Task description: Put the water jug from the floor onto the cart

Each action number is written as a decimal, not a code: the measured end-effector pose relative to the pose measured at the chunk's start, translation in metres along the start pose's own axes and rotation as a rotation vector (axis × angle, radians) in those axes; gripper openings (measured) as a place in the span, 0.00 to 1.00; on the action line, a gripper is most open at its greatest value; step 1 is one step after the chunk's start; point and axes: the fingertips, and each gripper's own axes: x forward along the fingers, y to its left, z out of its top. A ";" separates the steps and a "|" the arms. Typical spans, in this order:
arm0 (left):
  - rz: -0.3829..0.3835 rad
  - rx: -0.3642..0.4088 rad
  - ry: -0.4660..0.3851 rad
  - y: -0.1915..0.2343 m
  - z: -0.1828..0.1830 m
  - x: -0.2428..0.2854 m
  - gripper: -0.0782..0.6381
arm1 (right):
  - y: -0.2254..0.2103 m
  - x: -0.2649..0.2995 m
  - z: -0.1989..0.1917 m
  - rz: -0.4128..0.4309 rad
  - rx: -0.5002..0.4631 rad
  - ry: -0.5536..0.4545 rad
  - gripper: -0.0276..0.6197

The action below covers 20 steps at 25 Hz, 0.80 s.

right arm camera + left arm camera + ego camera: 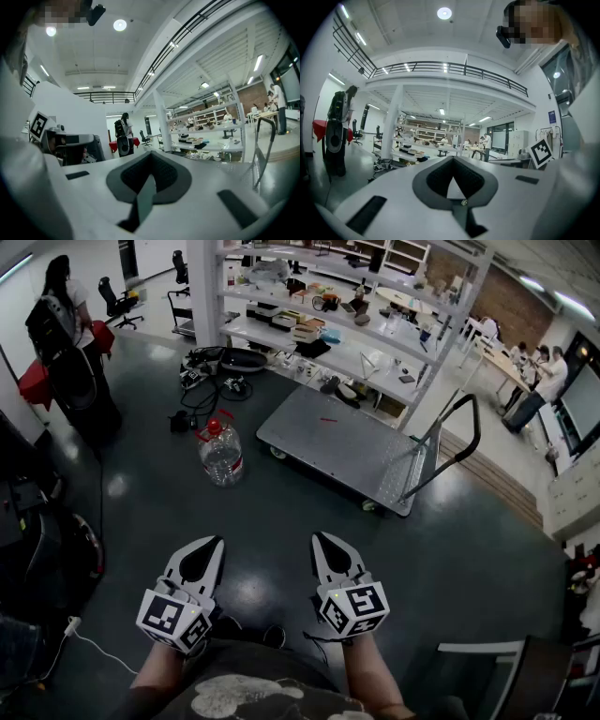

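The water jug [221, 452], clear with a red cap and handle, stands upright on the dark floor, ahead and a little left of me. To its right is the grey flatbed cart [328, 432] with nothing on its deck; its black push handle [461, 439] rises at the right end. My left gripper [217, 541] and right gripper [320, 537] are held side by side low in the head view, well short of the jug, both shut and empty. The left gripper [452, 158] and right gripper [151, 153] point level across the room; the jug is hidden in both gripper views.
White shelving [328, 329] loaded with parts stands behind the cart. Black cables and gear [208, 379] lie on the floor beyond the jug. A person with a backpack [64, 338] stands far left; other people sit at tables [542, 371] far right. Dark equipment [33, 540] crowds my left.
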 end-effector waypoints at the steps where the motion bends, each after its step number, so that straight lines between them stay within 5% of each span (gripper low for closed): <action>1: 0.006 -0.008 0.000 0.002 0.000 -0.002 0.12 | 0.001 0.000 -0.002 -0.008 -0.005 0.003 0.03; 20: 0.016 -0.006 0.028 -0.014 -0.005 -0.006 0.12 | 0.002 -0.006 -0.018 0.025 0.063 0.025 0.03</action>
